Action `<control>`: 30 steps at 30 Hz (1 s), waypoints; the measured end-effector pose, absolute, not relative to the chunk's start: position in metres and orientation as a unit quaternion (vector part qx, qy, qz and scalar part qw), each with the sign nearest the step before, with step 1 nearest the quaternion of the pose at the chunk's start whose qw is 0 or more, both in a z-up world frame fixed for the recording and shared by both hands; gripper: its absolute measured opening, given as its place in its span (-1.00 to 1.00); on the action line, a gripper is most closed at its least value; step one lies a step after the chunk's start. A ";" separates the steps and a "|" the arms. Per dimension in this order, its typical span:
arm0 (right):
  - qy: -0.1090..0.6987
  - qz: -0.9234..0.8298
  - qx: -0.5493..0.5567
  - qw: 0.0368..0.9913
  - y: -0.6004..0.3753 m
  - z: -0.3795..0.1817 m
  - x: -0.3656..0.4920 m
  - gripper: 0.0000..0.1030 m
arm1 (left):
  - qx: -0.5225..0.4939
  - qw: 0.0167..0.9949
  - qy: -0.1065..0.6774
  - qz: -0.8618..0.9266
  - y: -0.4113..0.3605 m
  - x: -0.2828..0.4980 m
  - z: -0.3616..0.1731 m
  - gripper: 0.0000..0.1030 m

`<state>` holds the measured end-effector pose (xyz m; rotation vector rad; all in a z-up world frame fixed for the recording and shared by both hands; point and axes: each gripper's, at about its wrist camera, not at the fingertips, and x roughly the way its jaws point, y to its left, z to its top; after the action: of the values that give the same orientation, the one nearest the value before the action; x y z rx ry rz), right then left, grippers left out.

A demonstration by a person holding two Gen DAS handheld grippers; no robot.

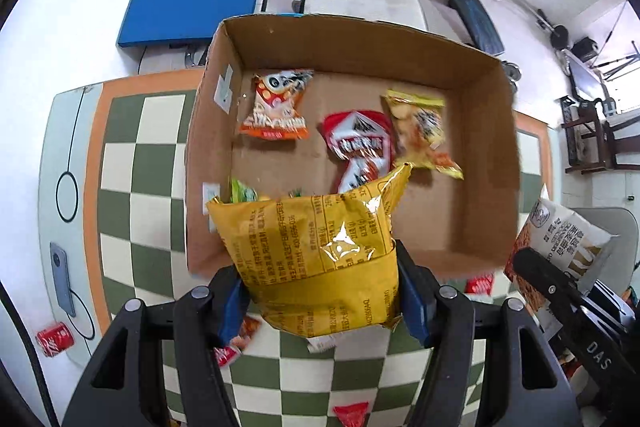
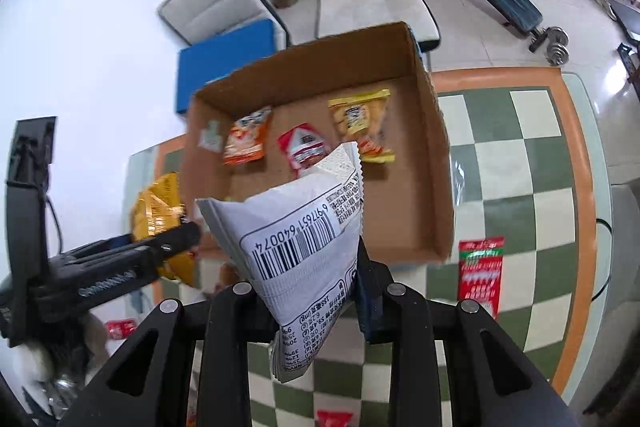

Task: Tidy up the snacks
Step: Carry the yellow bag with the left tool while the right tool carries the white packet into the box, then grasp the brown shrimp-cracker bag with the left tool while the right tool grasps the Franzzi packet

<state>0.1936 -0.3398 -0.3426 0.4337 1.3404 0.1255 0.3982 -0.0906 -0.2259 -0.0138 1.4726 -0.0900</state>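
Yellow bag [image 1: 320,259] and white bag [image 2: 308,251] held above box [image 1: 480,163].

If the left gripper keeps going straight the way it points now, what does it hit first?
Probably the near wall of the cardboard box or the floor just inside it. The left gripper, shut on the yellow snack bag, points down there; depth is unclear.
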 end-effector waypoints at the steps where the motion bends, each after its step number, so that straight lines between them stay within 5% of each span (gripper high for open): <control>1: 0.624 0.053 0.199 0.754 -0.341 -0.351 0.204 -0.40 | -0.004 0.738 0.673 -0.035 -0.090 0.403 -0.229 0.20; 5: 0.644 0.040 0.184 0.741 -0.341 -0.375 0.230 -0.39 | -0.002 0.719 0.695 -0.031 -0.087 0.424 -0.253 0.23; 6: 0.653 0.037 0.182 0.734 -0.340 -0.382 0.236 -0.37 | 0.010 0.721 0.692 -0.025 -0.088 0.429 -0.257 0.36; 7: 0.664 0.029 0.173 0.727 -0.339 -0.389 0.243 -0.11 | 0.020 0.724 0.689 -0.014 -0.088 0.432 -0.260 0.52; 8: 0.665 0.022 0.161 0.729 -0.338 -0.392 0.247 0.39 | 0.025 0.726 0.687 -0.008 -0.087 0.436 -0.264 0.57; 10: 0.659 0.011 0.139 0.739 -0.336 -0.394 0.254 0.64 | 0.031 0.729 0.684 -0.001 -0.087 0.441 -0.269 0.73; 30: 0.637 0.038 0.120 0.760 -0.322 -0.385 0.235 0.65 | 0.039 0.771 0.633 -0.060 -0.089 0.400 -0.222 0.77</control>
<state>0.2353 -0.3219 -0.3855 0.2607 1.3875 0.0828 0.4004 -0.0887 -0.2222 0.0850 1.3729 -0.1309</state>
